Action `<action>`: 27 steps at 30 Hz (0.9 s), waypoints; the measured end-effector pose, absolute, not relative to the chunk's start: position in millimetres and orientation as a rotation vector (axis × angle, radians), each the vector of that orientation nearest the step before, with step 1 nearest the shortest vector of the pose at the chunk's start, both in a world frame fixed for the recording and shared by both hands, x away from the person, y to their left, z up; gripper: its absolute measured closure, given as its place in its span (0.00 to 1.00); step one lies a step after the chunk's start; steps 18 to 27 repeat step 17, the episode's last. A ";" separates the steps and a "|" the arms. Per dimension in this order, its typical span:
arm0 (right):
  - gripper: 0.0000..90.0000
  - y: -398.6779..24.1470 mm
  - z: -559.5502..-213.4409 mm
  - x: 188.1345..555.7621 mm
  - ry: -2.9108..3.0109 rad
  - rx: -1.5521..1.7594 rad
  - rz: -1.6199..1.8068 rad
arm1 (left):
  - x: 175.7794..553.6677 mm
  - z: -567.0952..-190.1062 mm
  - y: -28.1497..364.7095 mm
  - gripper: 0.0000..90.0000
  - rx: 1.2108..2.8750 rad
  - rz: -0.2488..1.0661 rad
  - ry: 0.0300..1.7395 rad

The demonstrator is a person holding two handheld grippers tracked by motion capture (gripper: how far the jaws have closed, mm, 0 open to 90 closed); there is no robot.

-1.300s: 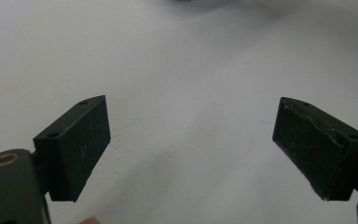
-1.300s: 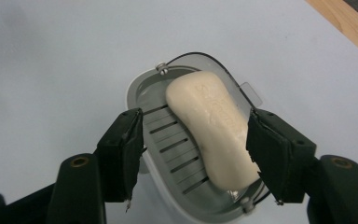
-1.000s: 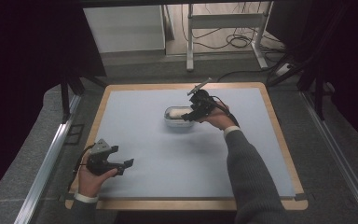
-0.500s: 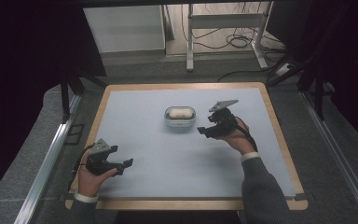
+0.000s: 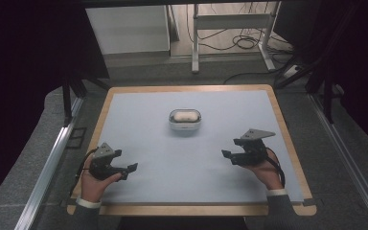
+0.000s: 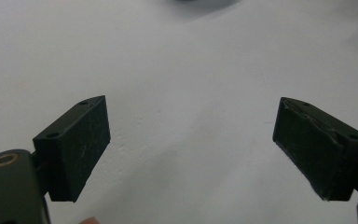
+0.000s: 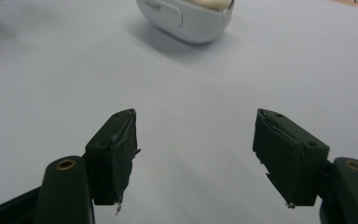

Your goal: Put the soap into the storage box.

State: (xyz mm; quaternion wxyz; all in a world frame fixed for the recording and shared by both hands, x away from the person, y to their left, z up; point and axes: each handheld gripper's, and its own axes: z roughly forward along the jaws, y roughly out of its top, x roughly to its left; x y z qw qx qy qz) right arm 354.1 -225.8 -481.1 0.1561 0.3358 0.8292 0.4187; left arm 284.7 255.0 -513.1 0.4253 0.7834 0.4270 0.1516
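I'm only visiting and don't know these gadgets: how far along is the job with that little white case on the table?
Looks mostly finished, judging by the layout. The white case sits alone mid-mat with no gripper touching it. Nothing is in hand: the left gripper and the right gripper both rest near the front of the table, jaws open and empty. Whether its lid is fully shut I cannot tell, so any remaining step is unclear.

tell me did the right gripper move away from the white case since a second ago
Yes. The right gripper has pulled back from the white case toward the table's near right edge, jaws open and empty.
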 end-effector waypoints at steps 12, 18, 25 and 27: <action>0.33 -251.5 -501.7 341.3 2.334 1.031 1.182 | 286.2 -513.2 255.0 0.13 1.961 0.384 1.066; 0.33 -249.2 -503.5 340.2 2.338 1.007 1.183 | 286.0 -512.5 255.0 0.13 1.960 0.387 1.063; 0.33 -249.2 -503.5 340.2 2.338 1.007 1.183 | 286.0 -512.5 255.0 0.13 1.960 0.387 1.063; 0.33 -249.2 -503.5 340.2 2.338 1.007 1.183 | 286.0 -512.5 255.0 0.13 1.960 0.387 1.063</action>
